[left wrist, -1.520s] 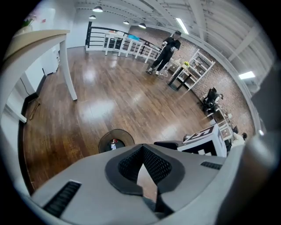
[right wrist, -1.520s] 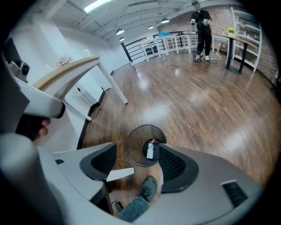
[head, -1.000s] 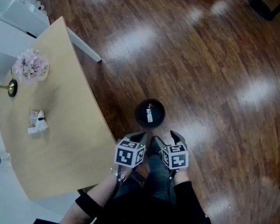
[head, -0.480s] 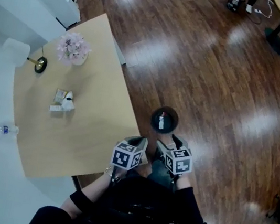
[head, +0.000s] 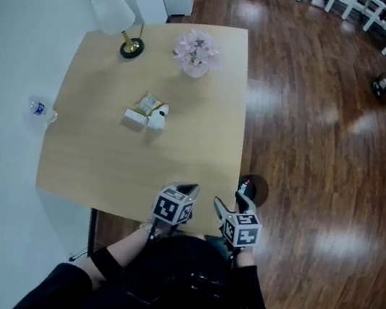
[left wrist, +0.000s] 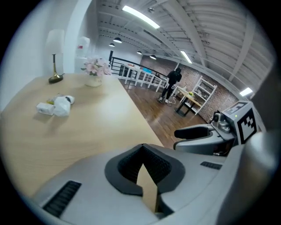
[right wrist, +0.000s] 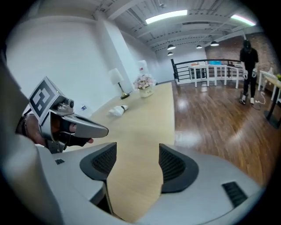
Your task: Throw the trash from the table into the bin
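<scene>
The trash, a crumpled white wad with a yellowish wrapper (head: 145,112), lies mid-table on the tan table (head: 82,161); it also shows in the left gripper view (left wrist: 56,105) and far off in the right gripper view (right wrist: 117,110). The black bin (head: 258,193) stands on the floor just off the table's near right corner, partly hidden. My left gripper (head: 189,186) hovers over the near table edge, shut and empty (left wrist: 141,149). My right gripper (head: 233,197) is beside it above the corner, open with nothing between its jaws (right wrist: 134,154).
A pink flower vase (head: 196,54) and a white lamp (head: 123,25) stand at the table's far edge. A water bottle (head: 39,110) lies to the table's left. A person (right wrist: 248,70) and white furniture are far across the wood floor.
The view has swung from the floor and bin onto the table. Both grippers have risen from above the bin to the table's near edge. The jaws look unchanged.
</scene>
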Tool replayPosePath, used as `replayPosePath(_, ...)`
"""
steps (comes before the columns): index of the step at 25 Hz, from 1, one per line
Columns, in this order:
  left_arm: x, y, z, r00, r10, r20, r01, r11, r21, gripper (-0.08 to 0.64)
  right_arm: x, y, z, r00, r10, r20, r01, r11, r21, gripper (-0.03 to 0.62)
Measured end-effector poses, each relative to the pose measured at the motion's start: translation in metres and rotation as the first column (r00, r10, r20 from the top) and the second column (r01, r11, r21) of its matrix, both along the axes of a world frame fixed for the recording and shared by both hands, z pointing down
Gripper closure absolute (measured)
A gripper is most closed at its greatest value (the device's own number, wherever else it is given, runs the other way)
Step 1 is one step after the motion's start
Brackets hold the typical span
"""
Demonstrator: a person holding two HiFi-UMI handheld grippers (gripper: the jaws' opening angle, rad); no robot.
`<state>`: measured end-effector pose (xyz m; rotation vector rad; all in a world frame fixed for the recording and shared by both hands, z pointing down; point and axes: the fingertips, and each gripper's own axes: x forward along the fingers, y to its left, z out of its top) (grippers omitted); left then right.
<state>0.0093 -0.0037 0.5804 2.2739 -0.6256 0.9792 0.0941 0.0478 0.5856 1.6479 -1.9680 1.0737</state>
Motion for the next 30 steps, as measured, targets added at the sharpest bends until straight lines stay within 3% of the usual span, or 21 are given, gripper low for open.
replayPosePath(8, -0.105, -0.060, 0.004, 0.974, -0.224, -0.033, 0.224, 0.975, -0.015, 0.555, -0.094, -0.066, -0.005, 0.982, -0.184, -0.049, 0.184, 0.983, -0.003, 0.279)
replayPosePath(15, -0.167, -0.099, 0.009, 0.951, -0.306, -0.045, 0.307, 0.952, -0.002, 0.555, -0.156, -0.112, 0.007, 0.969, -0.241, -0.053, 0.240, 0.970, -0.035, 0.279)
replayPosePath(25, -0.228, -0.168, 0.021, 0.923, -0.379, -0.070, 0.380, 0.925, -0.012, 0.555, -0.193, -0.241, 0.008, 0.974, -0.189, -0.123, 0.191, 0.982, -0.001, 0.279)
replayPosePath(30, -0.235, -0.191, 0.021, 0.924, -0.373, -0.086, 0.374, 0.927, -0.009, 0.555, -0.192, -0.313, 0.011, 0.973, -0.147, -0.175, 0.149, 0.989, -0.001, 0.279)
